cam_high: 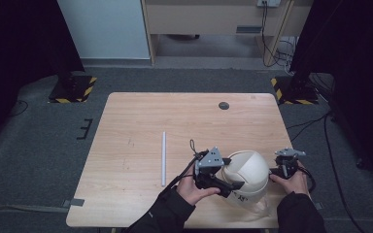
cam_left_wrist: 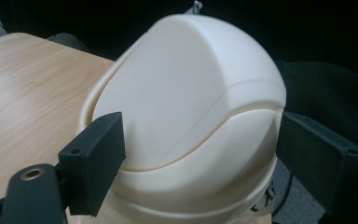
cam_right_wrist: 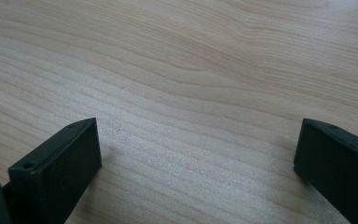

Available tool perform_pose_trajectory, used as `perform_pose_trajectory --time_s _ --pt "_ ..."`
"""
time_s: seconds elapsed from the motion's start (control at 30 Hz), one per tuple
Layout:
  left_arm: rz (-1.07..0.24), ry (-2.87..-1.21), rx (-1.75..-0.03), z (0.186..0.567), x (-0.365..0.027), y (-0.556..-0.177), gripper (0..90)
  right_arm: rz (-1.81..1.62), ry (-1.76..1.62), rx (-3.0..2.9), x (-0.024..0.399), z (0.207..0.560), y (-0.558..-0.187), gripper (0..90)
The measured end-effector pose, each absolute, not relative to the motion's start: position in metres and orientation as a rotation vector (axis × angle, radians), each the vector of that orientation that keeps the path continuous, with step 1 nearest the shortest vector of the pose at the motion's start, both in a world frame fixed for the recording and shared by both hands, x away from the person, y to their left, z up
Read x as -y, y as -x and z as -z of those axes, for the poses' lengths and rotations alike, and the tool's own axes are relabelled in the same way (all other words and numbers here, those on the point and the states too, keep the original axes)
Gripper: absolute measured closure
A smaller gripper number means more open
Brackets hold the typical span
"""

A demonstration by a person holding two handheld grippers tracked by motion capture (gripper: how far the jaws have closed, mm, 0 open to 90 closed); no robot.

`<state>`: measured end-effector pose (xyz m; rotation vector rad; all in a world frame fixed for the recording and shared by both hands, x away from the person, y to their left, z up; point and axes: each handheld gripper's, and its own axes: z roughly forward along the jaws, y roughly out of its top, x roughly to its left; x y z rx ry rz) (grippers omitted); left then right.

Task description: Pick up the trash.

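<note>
We are seeing the cream hard hat point(cam_high: 246, 175) sitting dome-up at the table's point(cam_high: 141, 126) near edge, its front rim partly cut off by our left tool point(cam_high: 233, 188), jaws apart and straddling it. Our right tool point(cam_high: 287, 170), jaws apart, is hovering beside it.

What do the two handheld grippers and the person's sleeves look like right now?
Both are black. The left gripper and the right gripper each carry a grey three-cornered plate on top and trail a thin black cable. Their jaws are flat, blocky black pads with small screw holes near the tips; a brass-coloured fitting sits at one jaw's base. Both sleeves are dark.
</note>
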<state>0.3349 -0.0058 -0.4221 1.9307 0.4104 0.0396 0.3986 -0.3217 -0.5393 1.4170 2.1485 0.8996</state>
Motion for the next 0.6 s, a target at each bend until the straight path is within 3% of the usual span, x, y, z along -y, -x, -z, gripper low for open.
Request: perform_pose_trajectory --time_s 0.6 --pt "-0.019 -1.995 -0.347 0.430 0.035 -0.335 11.5 -0.901 -1.416 -2.148 0.322 0.539 -0.399 0.8"
